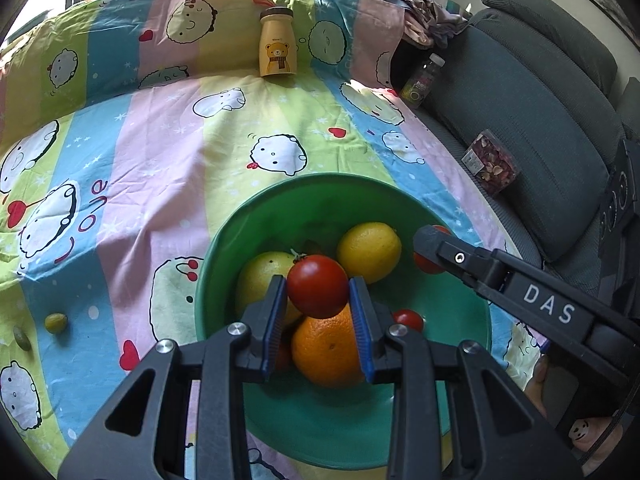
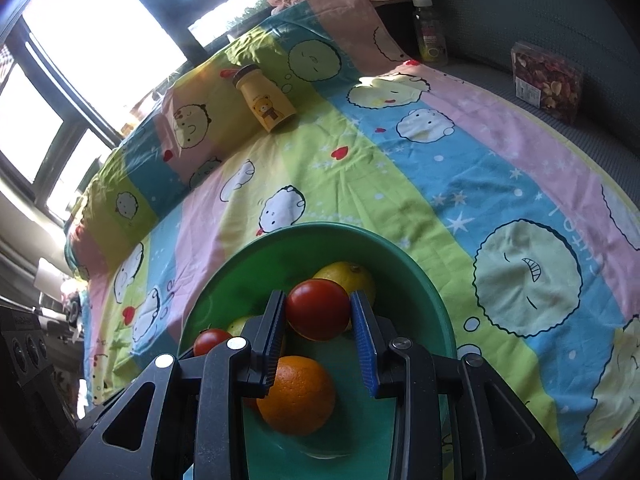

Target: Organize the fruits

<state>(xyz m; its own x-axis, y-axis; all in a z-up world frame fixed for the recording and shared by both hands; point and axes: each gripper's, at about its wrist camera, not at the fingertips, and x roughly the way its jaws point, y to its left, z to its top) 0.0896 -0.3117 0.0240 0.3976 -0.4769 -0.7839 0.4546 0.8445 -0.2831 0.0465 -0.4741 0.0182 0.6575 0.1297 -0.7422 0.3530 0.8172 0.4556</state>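
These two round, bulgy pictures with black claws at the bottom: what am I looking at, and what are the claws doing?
Each claw is a hand-held two-finger gripper; a person carries one in each hand, and there is no robot arm. A wide-angle camera sits on each gripper and looks along its fingers, hence the bulging edges. One picture comes from the left gripper, the other from the right gripper. Each grips a red tomato, the left its tomato, the right its own tomato, over a green bowl. The bowl already holds an orange, yellow citrus fruits and smaller tomatoes. It stands on a striped cartoon sheet, where a yellow bear bottle also stands. Two small green fruits lie off to the side.
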